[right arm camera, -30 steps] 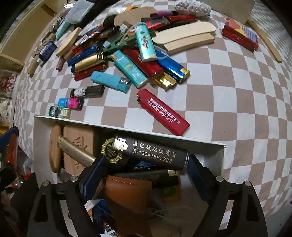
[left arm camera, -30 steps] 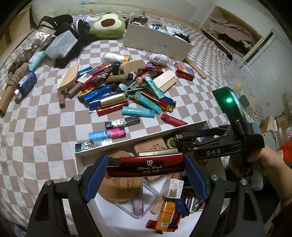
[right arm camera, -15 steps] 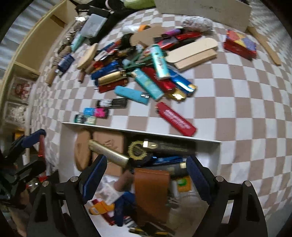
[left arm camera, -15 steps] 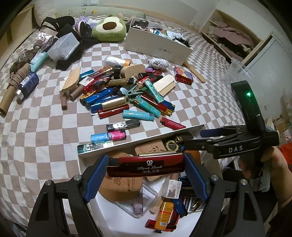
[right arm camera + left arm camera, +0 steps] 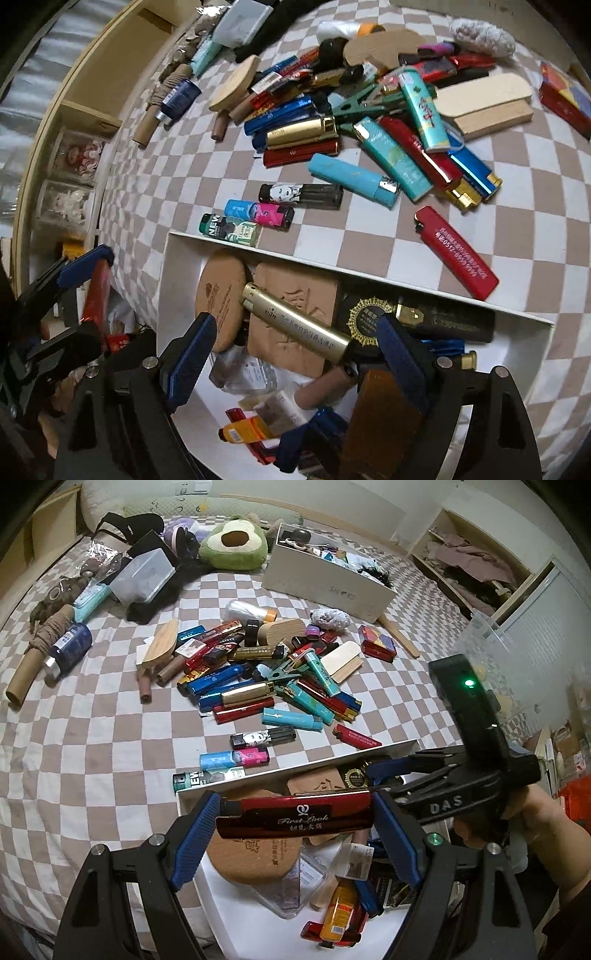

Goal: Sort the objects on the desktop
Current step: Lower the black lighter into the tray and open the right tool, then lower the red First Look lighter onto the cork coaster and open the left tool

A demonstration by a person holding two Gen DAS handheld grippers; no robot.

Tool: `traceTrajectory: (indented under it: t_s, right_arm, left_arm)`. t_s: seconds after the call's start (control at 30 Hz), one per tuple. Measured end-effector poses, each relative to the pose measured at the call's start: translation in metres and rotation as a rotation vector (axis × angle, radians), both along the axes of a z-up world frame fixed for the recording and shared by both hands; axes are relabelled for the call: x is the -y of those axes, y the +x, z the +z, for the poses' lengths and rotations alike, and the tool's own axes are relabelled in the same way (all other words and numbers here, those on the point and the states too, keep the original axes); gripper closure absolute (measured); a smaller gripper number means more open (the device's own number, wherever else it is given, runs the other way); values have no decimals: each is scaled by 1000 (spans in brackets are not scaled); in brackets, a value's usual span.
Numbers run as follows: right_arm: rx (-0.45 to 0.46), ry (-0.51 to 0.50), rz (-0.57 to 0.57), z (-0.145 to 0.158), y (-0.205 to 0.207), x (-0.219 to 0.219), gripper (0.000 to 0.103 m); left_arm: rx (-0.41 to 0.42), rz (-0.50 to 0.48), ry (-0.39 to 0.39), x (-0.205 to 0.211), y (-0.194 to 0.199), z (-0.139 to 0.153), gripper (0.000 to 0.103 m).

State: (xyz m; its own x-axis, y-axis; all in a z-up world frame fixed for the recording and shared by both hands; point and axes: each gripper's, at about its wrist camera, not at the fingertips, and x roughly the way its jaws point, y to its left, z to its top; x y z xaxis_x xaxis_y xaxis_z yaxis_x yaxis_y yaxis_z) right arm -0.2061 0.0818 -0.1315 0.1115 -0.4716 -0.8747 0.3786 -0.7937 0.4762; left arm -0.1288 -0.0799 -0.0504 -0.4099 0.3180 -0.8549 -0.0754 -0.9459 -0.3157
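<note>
Gripping a red lighter [image 5: 295, 814] crosswise, left gripper [image 5: 295, 823] hovers over white box [image 5: 303, 766]. Right gripper [image 5: 291, 354] spread, nothing between pads, above gold lighter [image 5: 295, 321] inside box. Loose lighter pile [image 5: 273, 686] at 12 o'clock on checkered cloth [image 5: 92, 738].

The left gripper [image 5: 295, 814] has its blue-padded fingers [image 5: 195, 827] pressed against both ends of a red lighter [image 5: 295, 812], held crosswise. The right gripper [image 5: 291, 354] hangs with its fingers [image 5: 190, 354] spread and nothing between them; a bare hand [image 5: 532, 812] grips its handle.
</note>
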Motion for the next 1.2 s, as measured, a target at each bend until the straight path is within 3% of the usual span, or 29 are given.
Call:
traceTrajectory:
  t_s: [0.2, 0.43, 0.7, 1.0, 1.2]
  right_arm:
    - [-11, 54, -31, -10, -7, -12, 15]
    - [-8, 40, -20, -7, -2, -26, 15]
    - [-1, 38, 12, -7, 13, -41, 15]
    - [-13, 37, 34, -4, 19, -46, 15]
    - [-21, 30, 42, 0, 20, -44, 15]
  left_arm:
    - [45, 8, 46, -1, -5, -11, 20]
    - [145, 48, 76, -6, -21, -40, 20]
    - [248, 112, 35, -4, -30, -75, 20]
    - [254, 131, -55, -5, -38, -90, 20]
    - [265, 132, -68, -5, -39, -98, 20]
